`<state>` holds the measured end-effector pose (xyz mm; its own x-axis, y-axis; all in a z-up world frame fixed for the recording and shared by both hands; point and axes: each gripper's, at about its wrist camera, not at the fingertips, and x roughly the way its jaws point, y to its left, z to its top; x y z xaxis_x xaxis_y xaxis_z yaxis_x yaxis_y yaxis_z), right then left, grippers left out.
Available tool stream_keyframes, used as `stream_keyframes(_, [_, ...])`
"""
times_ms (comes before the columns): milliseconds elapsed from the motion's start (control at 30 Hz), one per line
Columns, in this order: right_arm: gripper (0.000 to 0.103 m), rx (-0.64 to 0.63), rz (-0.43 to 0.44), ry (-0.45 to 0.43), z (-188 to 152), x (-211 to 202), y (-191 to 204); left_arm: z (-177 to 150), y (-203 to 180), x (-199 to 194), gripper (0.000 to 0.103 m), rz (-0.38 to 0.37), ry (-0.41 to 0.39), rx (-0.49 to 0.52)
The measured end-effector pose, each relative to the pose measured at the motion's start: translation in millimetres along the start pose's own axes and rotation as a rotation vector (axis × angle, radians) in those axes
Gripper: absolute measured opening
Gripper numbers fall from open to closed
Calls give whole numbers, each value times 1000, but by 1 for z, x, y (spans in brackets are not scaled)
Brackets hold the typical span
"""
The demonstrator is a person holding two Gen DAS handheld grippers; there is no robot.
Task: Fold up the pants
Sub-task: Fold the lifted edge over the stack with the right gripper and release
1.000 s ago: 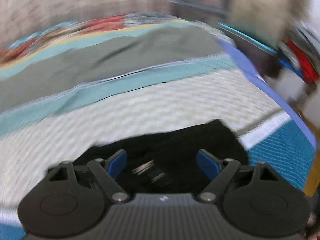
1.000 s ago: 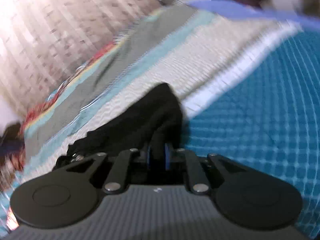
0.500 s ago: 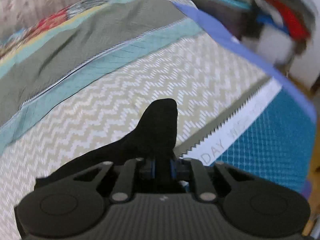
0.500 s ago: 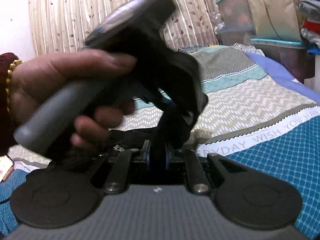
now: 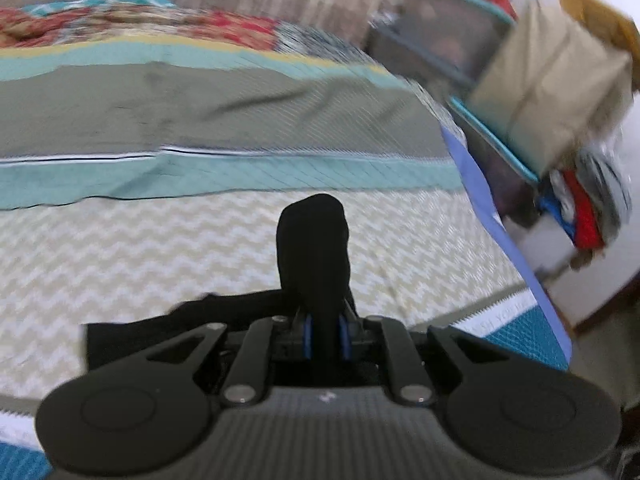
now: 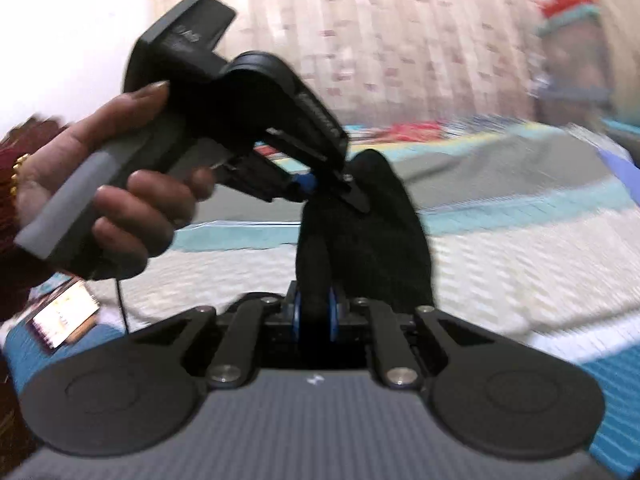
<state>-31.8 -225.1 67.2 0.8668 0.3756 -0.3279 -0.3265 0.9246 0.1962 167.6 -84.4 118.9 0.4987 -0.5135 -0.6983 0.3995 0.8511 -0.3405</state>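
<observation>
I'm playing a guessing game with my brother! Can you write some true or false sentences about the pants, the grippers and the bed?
1. The left hand-held gripper is clamped on the black pants. True.
2. The pants are bright red. False: they are black.
3. The right hand-held gripper has black cloth between its fingers. True; its jaws are closing.
4. The bedspread under the pants is plain white. False: it has cream zigzags with teal and grey bands.
5. In the right wrist view, a hand holds the other gripper by its grey handle. True.
6. The pants lie neatly folded in a square. False: they hang bunched from both grippers.
</observation>
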Motion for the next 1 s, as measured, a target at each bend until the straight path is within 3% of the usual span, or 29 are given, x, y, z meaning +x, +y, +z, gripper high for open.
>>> stream_keyframes(133, [15,-80,84,63,2,30,39,-17,56,-20,12,61,-26,-81])
stream_keyframes(267, [15,-108,135,187,-11,71,62,-42,114,-6,14,127,2,-196])
stream_keyframes(367, [20,-151,132,301,-32,99,73,-63,138,23,27,207,62,-243])
stream_keyframes(400, [22,-156,140,339,-36,104,74,-70,142,32,36,229,90,-257])
stream_keyframes(500, [26,-127,178,337,-28,90,73,-86,146,35,57,241,83,-264])
stream_keyframes(567, [27,-82,199,300,-19,69,68,-90,144,24,59,248,61,-245])
stream_keyframes(767, [30,128,27,181,-10,15,15,-115,118,1,70,350,39,-158])
stream_keyframes(867, [30,216,-58,260,-23,21,-3,-129,103,-6,75,399,28,-127])
stream_keyframes(1000, [28,279,-80,431,-50,47,-8,-139,97,-13,75,442,33,-138])
